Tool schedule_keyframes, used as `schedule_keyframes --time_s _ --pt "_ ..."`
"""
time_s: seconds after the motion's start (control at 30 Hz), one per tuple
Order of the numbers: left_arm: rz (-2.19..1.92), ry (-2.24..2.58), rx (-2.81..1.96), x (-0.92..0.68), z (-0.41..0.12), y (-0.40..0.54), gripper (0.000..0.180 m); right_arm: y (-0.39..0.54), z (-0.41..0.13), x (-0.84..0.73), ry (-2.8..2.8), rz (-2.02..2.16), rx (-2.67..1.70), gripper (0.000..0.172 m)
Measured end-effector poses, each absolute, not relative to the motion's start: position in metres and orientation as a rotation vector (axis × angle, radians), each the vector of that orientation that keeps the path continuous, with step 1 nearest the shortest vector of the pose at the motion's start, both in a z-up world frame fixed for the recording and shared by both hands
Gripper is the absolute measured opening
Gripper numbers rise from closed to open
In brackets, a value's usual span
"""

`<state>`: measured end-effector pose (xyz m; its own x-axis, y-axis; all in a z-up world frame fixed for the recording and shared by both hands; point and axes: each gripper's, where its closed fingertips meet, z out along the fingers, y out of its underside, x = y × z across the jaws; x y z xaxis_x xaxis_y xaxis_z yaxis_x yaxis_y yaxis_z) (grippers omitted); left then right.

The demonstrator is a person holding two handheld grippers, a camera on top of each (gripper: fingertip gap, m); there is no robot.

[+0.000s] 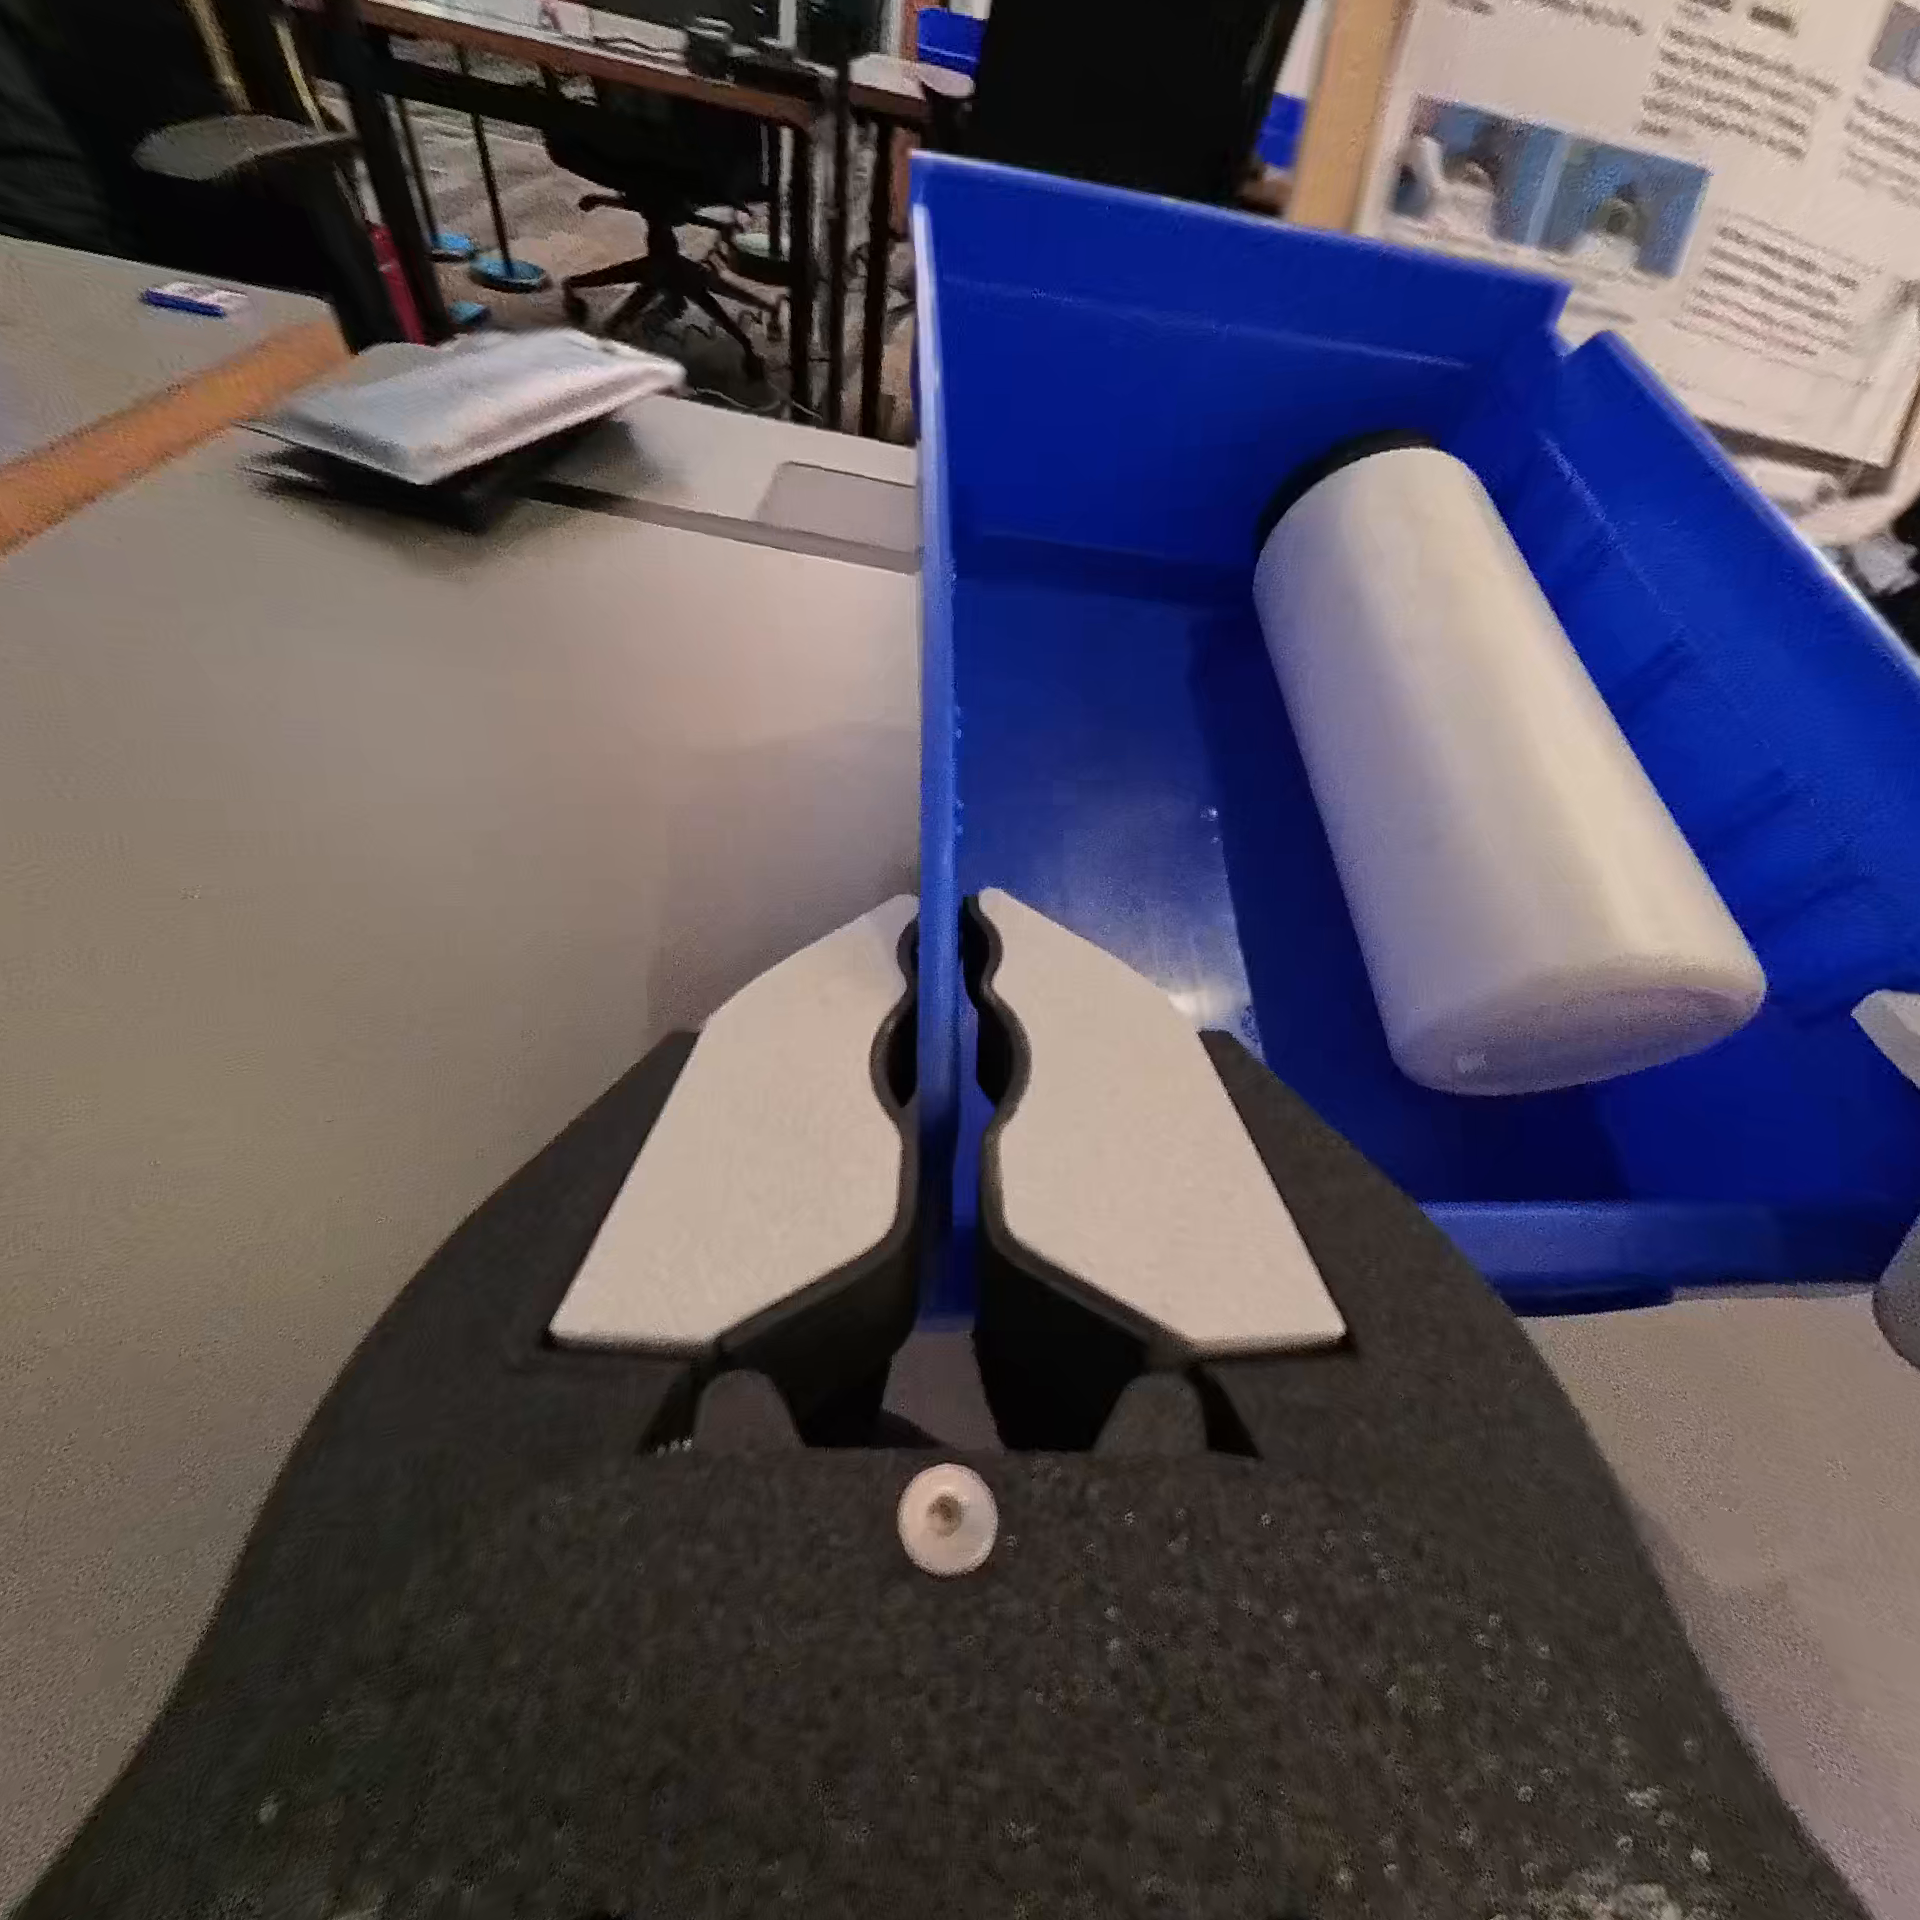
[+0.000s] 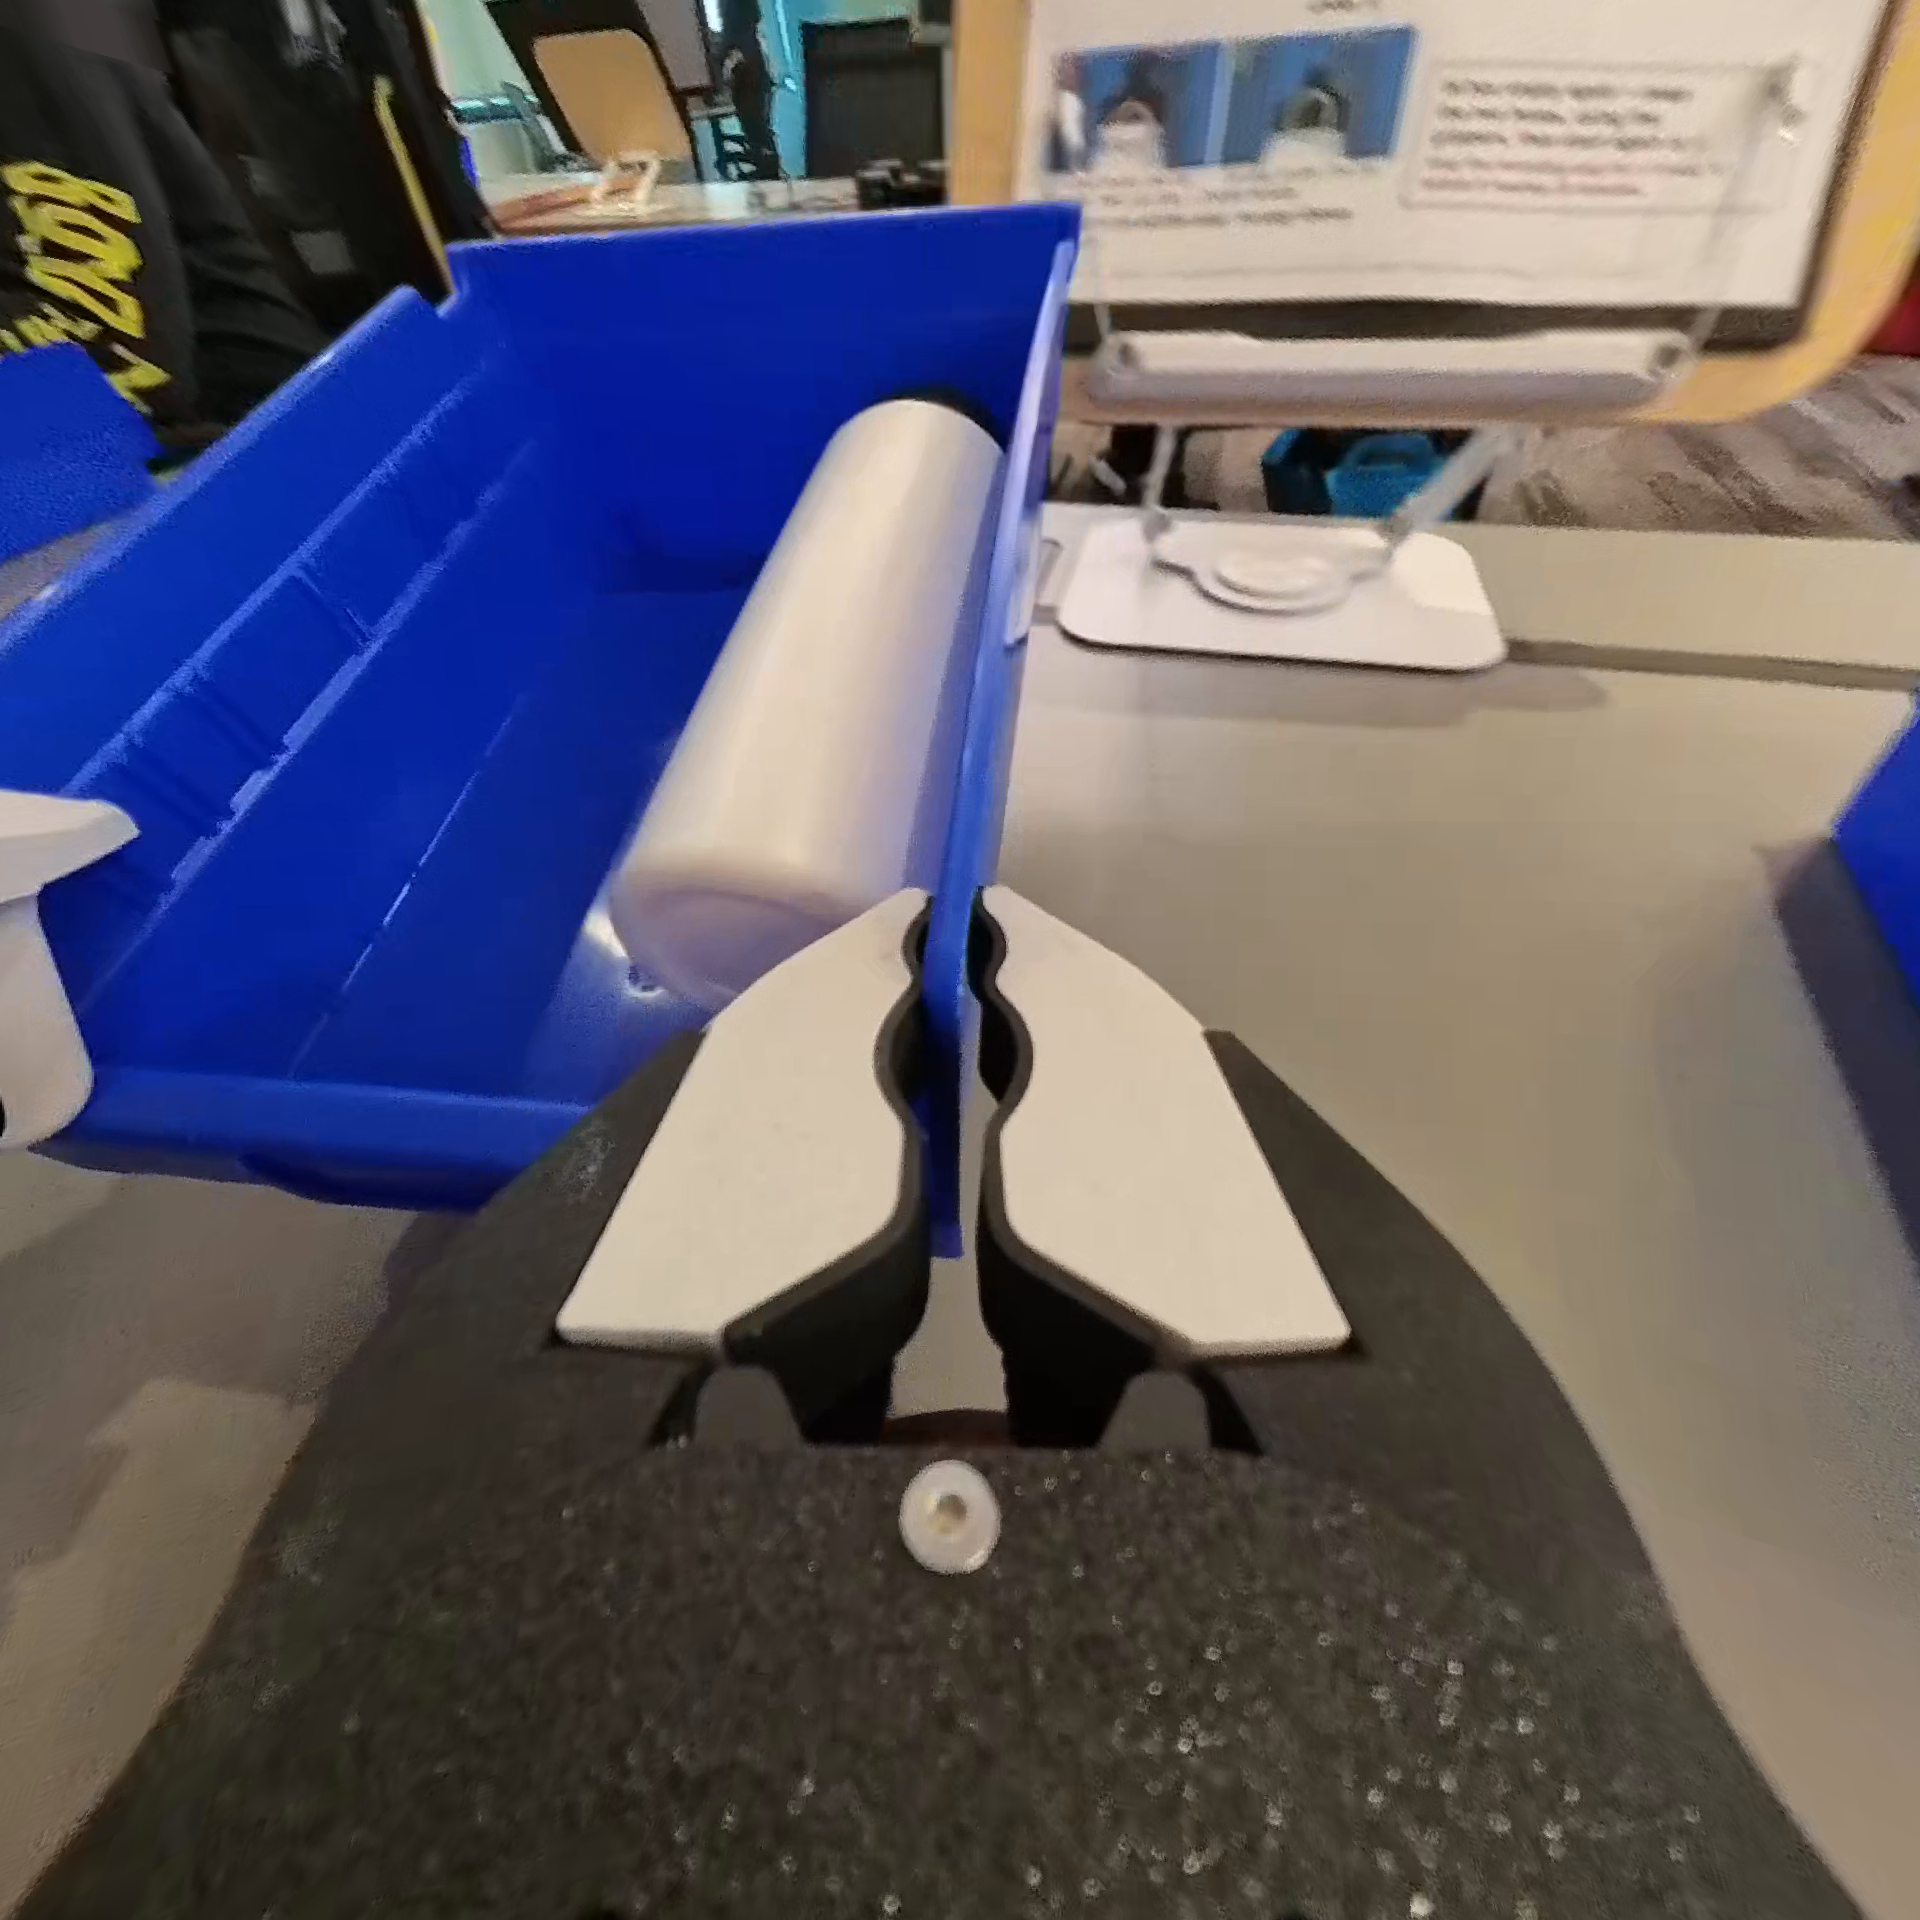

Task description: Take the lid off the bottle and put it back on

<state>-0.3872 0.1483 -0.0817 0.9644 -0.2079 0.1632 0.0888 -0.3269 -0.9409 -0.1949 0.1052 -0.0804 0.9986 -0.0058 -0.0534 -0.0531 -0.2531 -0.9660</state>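
Note:
A white bottle (image 1: 1475,769) lies on its side in a blue bin (image 1: 1143,436), with its dark lid end (image 1: 1351,449) at the far side. My left gripper (image 1: 943,914) is shut on the bin's left wall (image 1: 935,727), one pad on each side of it. My right gripper (image 2: 951,909) is shut on the bin's right wall (image 2: 997,644), and the bottle (image 2: 831,665) lies just inside that wall. The left gripper's white fingertip (image 2: 52,831) shows at the left edge of the right wrist view.
The bin stands on a grey table (image 1: 416,779). A folded grey cloth (image 1: 468,400) lies at the back left. A white stand base (image 2: 1288,592) and a poster board (image 2: 1455,156) stand at the back right. Another blue bin (image 2: 1886,831) shows at the right edge.

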Motion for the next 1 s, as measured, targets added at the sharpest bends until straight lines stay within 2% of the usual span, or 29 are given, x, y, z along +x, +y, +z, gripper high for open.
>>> schedule_keyframes --time_s 0.17,0.37,0.57,0.8,0.9,1.0 --pt "-0.252 0.069 -1.897 -0.462 -0.081 0.168 0.004 0.136 -0.072 -0.268 0.019 0.102 -1.813 0.004" --pt "-0.245 0.033 -1.97 -0.528 -0.103 0.182 0.004 0.149 -0.103 -0.339 0.028 0.121 -1.901 0.004" --pt "-0.25 0.041 -2.036 -0.544 -0.123 0.195 0.004 0.152 -0.125 -0.359 0.098 0.158 -1.967 0.005" --pt "-0.319 -0.017 -2.028 -0.544 -0.123 0.205 0.005 0.152 -0.125 -0.364 0.062 0.19 -1.955 0.011" --pt "-0.32 -0.012 -2.021 -0.544 -0.123 0.206 0.005 0.146 -0.124 -0.366 -0.033 0.249 -1.967 0.016" --pt "-0.304 -0.015 -2.022 -0.545 -0.123 0.206 0.006 0.137 -0.117 -0.356 -0.038 0.287 -1.958 0.035"
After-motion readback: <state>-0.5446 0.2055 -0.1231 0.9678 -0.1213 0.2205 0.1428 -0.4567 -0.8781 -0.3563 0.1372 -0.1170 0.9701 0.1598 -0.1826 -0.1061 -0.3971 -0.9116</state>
